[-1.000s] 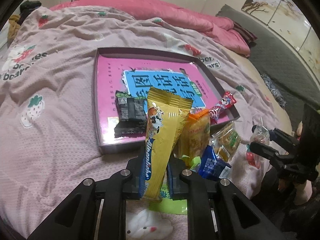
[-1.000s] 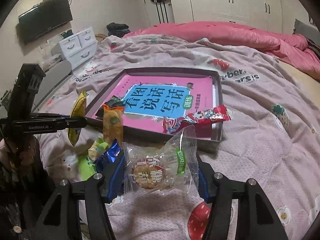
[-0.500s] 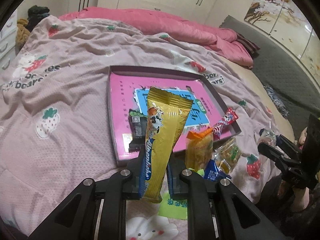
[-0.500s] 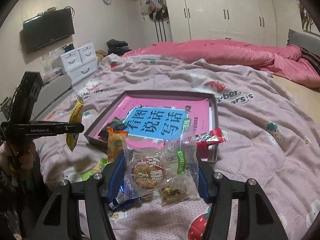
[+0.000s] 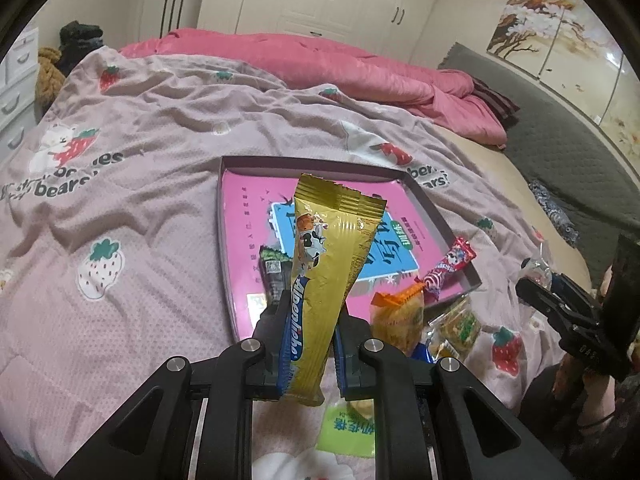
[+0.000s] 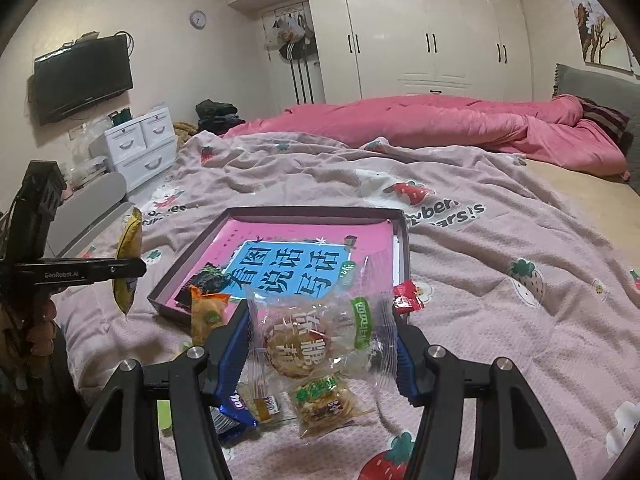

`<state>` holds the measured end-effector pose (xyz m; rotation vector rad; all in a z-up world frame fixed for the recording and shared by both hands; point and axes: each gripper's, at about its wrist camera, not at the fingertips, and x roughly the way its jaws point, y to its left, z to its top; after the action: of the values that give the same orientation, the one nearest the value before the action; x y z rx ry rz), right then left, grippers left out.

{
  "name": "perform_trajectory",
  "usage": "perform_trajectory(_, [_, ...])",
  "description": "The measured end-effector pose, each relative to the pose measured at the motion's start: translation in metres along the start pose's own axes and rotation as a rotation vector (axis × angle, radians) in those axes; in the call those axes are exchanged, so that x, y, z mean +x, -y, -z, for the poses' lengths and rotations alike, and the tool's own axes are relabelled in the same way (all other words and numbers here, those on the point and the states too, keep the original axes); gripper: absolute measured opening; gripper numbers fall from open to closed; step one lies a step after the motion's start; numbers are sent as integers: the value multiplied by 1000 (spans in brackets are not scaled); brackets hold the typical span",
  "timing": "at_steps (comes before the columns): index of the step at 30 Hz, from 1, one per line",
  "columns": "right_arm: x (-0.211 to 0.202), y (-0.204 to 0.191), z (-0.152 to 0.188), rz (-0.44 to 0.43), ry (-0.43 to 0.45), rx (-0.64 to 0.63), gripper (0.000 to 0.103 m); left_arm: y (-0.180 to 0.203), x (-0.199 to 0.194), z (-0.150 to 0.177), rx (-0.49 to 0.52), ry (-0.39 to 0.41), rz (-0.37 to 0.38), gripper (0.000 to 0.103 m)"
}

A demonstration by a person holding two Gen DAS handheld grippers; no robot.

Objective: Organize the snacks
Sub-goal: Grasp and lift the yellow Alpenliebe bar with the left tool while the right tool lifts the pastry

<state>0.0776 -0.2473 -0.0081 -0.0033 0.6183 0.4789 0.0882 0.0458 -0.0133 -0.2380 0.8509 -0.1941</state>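
Above a pink strawberry-print bedspread [image 5: 152, 208], the left gripper [image 5: 310, 344] is clamped on an upright gold snack packet [image 5: 328, 264]. Meanwhile the right gripper [image 6: 322, 344] pinches a clear-wrapped pastry [image 6: 308, 344]. Both hover near a shallow box [image 6: 404, 248] with loose snacks [image 5: 400, 316] beside it.

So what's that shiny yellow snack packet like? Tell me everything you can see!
The yellow snack packet is long and narrow, made of shiny gold foil that looks crinkly, with a ridged, sealed top edge. A little cartoon cow is printed near the top and a blue band with white letters runs down its lower part. It stands almost upright, leaning slightly, pinched between the fingers of the left gripper, lifted above the bed. From the right wrist view it shows edge-on and thin. Nothing else touches it.
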Motion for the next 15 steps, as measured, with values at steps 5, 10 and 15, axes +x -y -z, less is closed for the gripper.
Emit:
perform_trajectory(5, [-2,1,-4,20,33,-5,61,2,6,-5,-1,4,-1,17])
perform_trajectory(10, [4,9,-7,56,34,7,61,6,12,-10,10,11,-5,17])
perform_trajectory(15, [15,18,-9,94,15,10,61,9,21,-13,21,5,-4,17])
